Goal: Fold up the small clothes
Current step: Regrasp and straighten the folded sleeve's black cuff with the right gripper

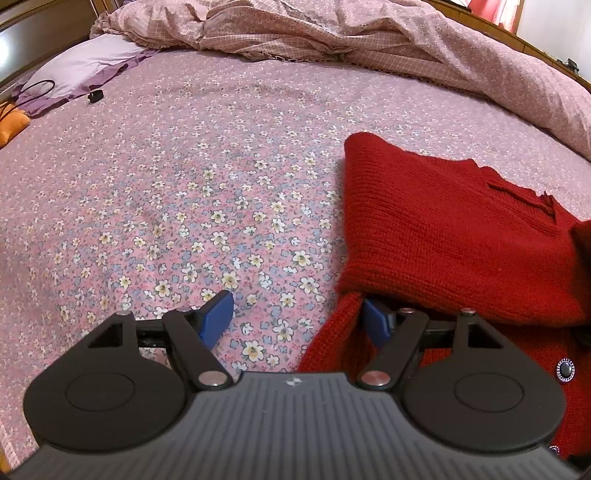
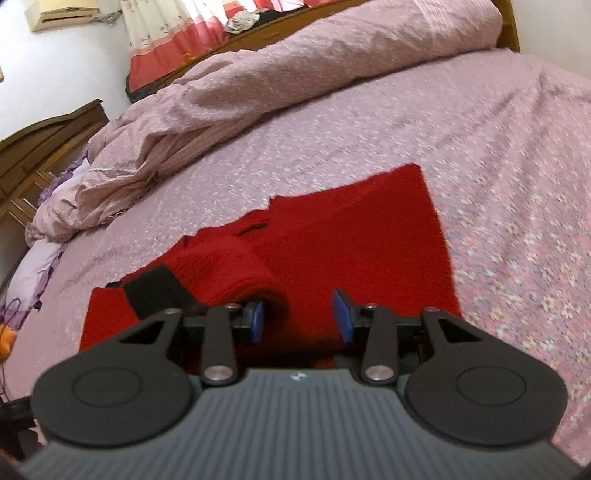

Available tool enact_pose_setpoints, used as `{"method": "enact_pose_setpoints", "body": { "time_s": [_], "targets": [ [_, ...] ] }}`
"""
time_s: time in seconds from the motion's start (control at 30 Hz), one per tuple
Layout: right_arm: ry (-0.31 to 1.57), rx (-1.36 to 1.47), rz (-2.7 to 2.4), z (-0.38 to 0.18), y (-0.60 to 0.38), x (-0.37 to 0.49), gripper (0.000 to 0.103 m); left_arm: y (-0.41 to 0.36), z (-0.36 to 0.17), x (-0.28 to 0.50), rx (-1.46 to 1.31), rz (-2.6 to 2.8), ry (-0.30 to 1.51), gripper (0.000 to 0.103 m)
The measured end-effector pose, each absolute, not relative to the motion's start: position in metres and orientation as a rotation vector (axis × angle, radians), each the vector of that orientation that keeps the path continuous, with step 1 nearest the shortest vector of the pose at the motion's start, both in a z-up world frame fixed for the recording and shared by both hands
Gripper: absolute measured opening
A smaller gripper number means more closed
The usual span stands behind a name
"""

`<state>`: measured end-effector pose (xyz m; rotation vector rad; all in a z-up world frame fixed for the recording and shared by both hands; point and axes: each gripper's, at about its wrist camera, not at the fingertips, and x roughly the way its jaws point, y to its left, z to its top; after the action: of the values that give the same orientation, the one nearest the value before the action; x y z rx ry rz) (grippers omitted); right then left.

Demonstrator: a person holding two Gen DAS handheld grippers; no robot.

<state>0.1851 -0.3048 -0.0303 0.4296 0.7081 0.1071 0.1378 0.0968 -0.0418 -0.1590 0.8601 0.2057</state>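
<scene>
Two blue pads stand wide apart on the left gripper (image 1: pixel 299 317), released: the left pad hangs over bare flowered bedsheet (image 1: pixel 184 192), while the right pad sits tucked against the near left edge of the red knitted cardigan (image 1: pixel 443 236), under a fold of it, with nothing pressed between the two. A small pale emblem on the gripper's ribbed grey body is the only mark in sight, too small to read; no other writing shows in either view.

The right gripper (image 2: pixel 299 317) is partly parted and grips nothing. Its left pad touches or nearly touches a rolled hump of the red knit; I cannot tell which. Its right pad hangs free above flat red cloth. This view is blurred.

Folded over on itself, the cardigan lies on the bed. In the left wrist view its left edge runs straight from the pad up to a rounded far corner. Dark round buttons (image 1: pixel 565 369) show at the near right. A black cuff (image 2: pixel 155 295) lies on the red cloth just left of the right gripper.

Open sheet spreads wide to the left of and beyond the garment. A rumpled pink quilt (image 1: pixel 332 33) bounds the far side, and a lilac pillow (image 1: pixel 81 62), a black cable (image 1: pixel 37 88) and an orange object (image 1: pixel 11 125) lie at the far left edge, well apart from the cardigan.
</scene>
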Motion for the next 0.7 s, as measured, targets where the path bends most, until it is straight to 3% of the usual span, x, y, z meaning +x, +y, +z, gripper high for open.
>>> {"method": "enact_pose_setpoints", "body": {
  "time_s": [0.23,0.7],
  "targets": [
    [0.728,0.537,0.068,-0.034,-0.335,0.173,0.04,0.095,-0.039,0.138,-0.151,0.21,0.871,0.079],
    [0.666,0.336,-0.007,0.001,-0.363,0.163,0.043,0.079,0.014,0.124,-0.087,0.124,0.791,0.079]
  ]
}}
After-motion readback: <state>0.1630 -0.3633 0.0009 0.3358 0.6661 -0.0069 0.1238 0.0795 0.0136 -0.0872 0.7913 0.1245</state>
